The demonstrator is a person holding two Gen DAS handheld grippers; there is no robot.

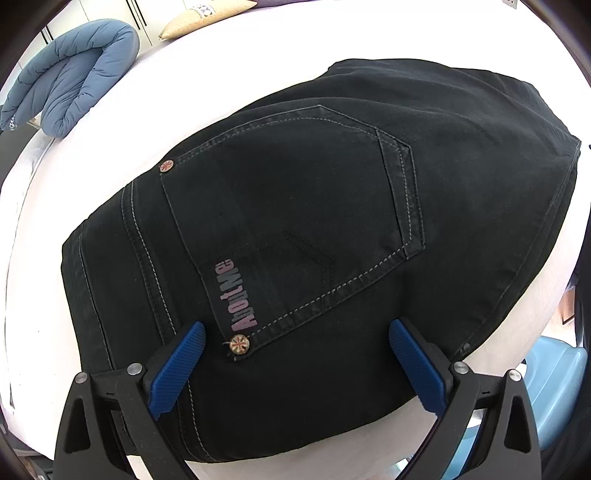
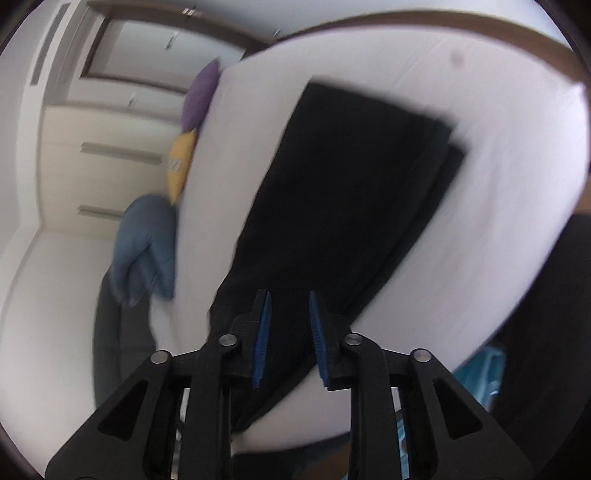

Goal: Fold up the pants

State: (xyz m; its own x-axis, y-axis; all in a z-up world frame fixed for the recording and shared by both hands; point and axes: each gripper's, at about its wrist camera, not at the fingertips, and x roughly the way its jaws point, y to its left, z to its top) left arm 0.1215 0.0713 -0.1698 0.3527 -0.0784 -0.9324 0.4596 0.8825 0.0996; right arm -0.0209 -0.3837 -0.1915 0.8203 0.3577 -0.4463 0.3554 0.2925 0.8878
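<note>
Left gripper (image 1: 297, 363): jaws spread wide, holding nothing, poised over the waist end.
Right gripper (image 2: 289, 339): pads nearly closed with a gap between, clasping nothing visible; view blurred.
Black pants (image 1: 314, 229): denim, lying flat on the white bed (image 1: 258, 55), back pocket (image 1: 295, 221) up, legs stacked lengthwise. Judged heavy, fairly stiff, non-slip; seams thick. Best grasped at waistband corners or leg hems.
Blue quilt (image 1: 70, 77) and cream pillow (image 1: 207, 16): beyond, well apart.
</note>
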